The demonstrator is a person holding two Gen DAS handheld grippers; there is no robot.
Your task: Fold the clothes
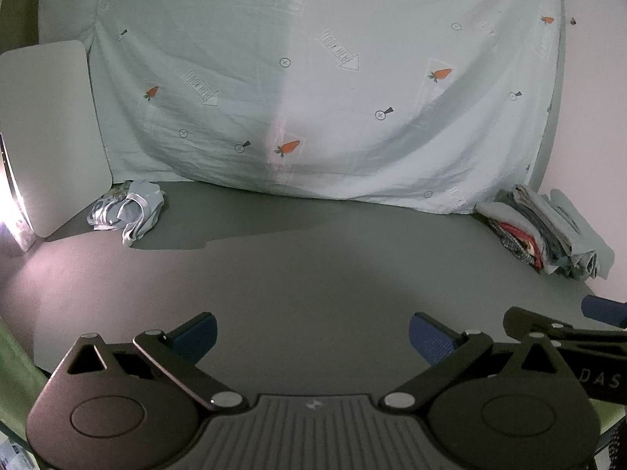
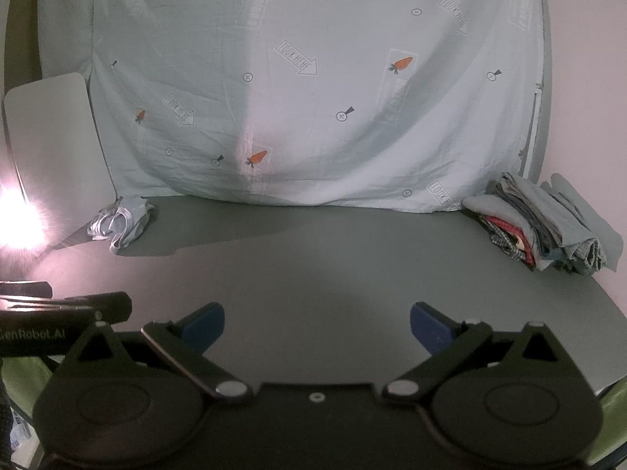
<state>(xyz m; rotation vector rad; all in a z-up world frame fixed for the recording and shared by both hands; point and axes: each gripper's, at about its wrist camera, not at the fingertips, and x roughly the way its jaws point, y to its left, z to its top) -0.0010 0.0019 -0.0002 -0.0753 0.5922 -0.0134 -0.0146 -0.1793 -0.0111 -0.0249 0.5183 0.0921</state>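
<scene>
A crumpled heap of pale blue and white clothes [image 1: 127,211] [image 2: 121,223] lies at the far left of the grey table [image 1: 313,274] [image 2: 313,266]. A stack of folded clothes [image 1: 548,231] [image 2: 548,227] sits at the far right. My left gripper [image 1: 313,338] hovers over the near table edge, open, with nothing between its blue pads. My right gripper [image 2: 317,329] is beside it, also open and empty. In the left wrist view the right gripper's fingers [image 1: 603,309] show at the right edge. Both heaps are far from the grippers.
A pale sheet printed with carrots and arrows [image 1: 321,78] [image 2: 313,78] hangs behind the table. A white board [image 1: 51,129] [image 2: 55,149] leans at the left. A bright light [image 2: 15,219] glares at the far left. Green fabric [image 1: 15,356] shows near the table's front corners.
</scene>
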